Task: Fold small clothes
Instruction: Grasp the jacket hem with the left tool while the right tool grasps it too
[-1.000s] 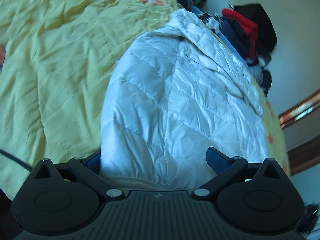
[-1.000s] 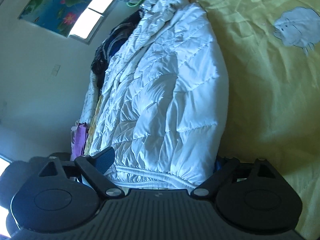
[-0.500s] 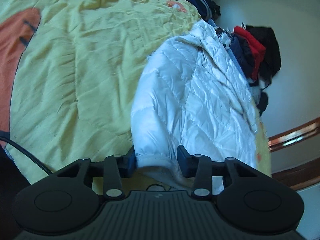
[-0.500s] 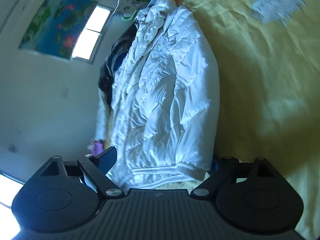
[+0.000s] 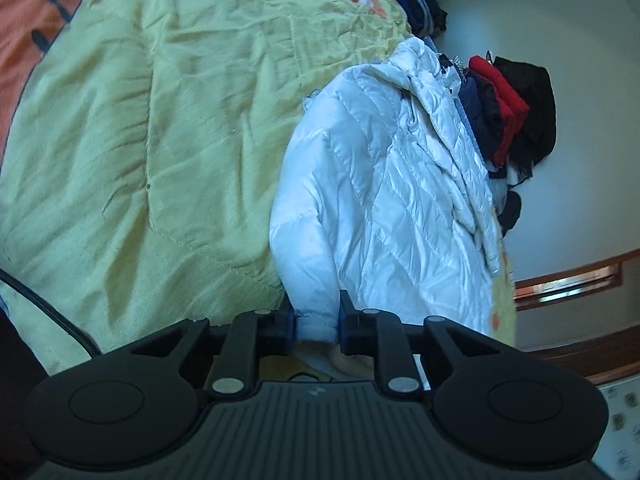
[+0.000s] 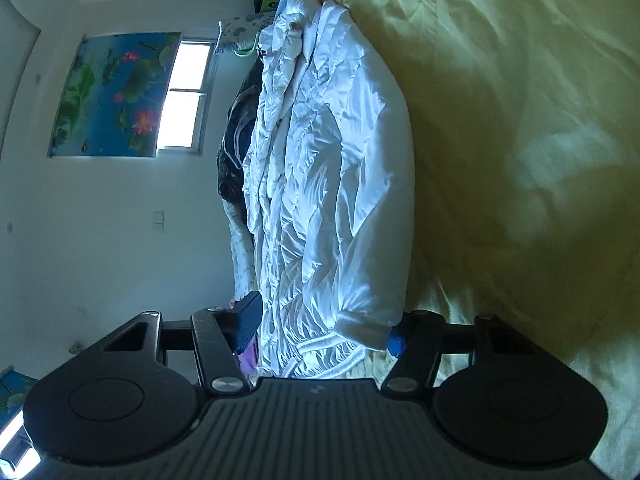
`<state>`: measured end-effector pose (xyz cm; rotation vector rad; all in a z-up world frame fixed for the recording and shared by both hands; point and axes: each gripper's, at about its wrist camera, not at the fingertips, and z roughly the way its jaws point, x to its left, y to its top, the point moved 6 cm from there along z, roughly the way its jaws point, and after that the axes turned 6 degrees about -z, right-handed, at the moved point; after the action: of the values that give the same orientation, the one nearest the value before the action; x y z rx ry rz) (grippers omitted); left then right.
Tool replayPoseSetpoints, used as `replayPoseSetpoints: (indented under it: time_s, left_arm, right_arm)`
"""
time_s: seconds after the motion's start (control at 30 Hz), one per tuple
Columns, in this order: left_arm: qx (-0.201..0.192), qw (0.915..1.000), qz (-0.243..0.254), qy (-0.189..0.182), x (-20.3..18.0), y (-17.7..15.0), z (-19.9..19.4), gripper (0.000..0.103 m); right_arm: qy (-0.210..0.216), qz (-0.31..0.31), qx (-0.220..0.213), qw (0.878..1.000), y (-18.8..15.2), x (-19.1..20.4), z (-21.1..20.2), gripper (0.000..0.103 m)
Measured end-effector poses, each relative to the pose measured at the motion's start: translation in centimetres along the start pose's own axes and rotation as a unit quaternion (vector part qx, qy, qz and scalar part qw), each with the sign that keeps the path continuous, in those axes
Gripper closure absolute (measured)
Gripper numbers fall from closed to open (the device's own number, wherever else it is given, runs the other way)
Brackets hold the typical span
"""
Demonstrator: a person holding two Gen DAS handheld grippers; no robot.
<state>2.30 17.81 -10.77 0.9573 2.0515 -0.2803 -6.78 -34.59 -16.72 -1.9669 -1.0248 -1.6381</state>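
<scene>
My left gripper (image 5: pixel 316 322) had just been closing and pinched the white puffer jacket (image 5: pixel 384 208) at its hem on the yellow quilt (image 5: pixel 160 120). My right gripper (image 6: pixel 322 330), closing, straddled the cuff, not yet clamped. No fold made; everything remained.

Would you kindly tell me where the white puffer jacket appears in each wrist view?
Left wrist: the white puffer jacket fills the centre-right, its cuff pinched in the left gripper.
Right wrist: it runs up the centre from the right gripper.
Shared landmark: the yellow quilt underneath.
</scene>
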Motion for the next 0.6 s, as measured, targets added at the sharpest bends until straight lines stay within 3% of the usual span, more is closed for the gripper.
replayPoseSetpoints:
  time_s: [0.17,0.23,0.3,0.37,0.4,0.43,0.53,0.6]
  left_arm:
    - [0.002,1.0000,-0.002,-0.001,-0.1,0.0,0.1,0.081]
    - [0.003,0.9999,-0.003,-0.013,-0.5,-0.1,0.0,0.064]
    - [0.001,0.9998,0.006,-0.018,-1.0,-0.2,0.0,0.057]
    - [-0.008,0.9995,0.029,-0.003,-1.5,-0.4,0.0,0.059]
    - [-0.011,0.9992,0.039,0.007,-1.7,-0.5,0.1,0.064]
    - [-0.014,0.9985,0.048,0.021,-1.7,-0.6,0.2,0.077]
    - [-0.014,0.9981,0.051,0.033,-1.4,-0.4,0.2,0.085]
    - [-0.012,0.9983,0.047,0.032,-1.1,-0.3,0.0,0.086]
  right_arm:
    - [0.000,0.014,-0.012,1.000,0.3,-0.5,-0.7,0.044]
    - [-0.002,0.014,-0.019,1.000,0.6,-0.5,-1.0,0.044]
    - [-0.005,0.014,-0.026,1.000,0.7,-0.6,-1.2,0.044]
    - [-0.016,0.006,-0.030,0.999,0.7,-0.5,-0.9,0.049]
    - [-0.028,-0.003,-0.030,0.999,0.7,-0.5,-0.8,0.071]
    - [-0.043,-0.014,-0.027,0.999,0.6,-0.5,-0.5,0.085]
    - [-0.055,-0.030,-0.033,0.997,0.3,-0.6,-0.2,0.088]
    - [-0.055,-0.038,-0.036,0.997,0.1,-0.5,-0.3,0.089]
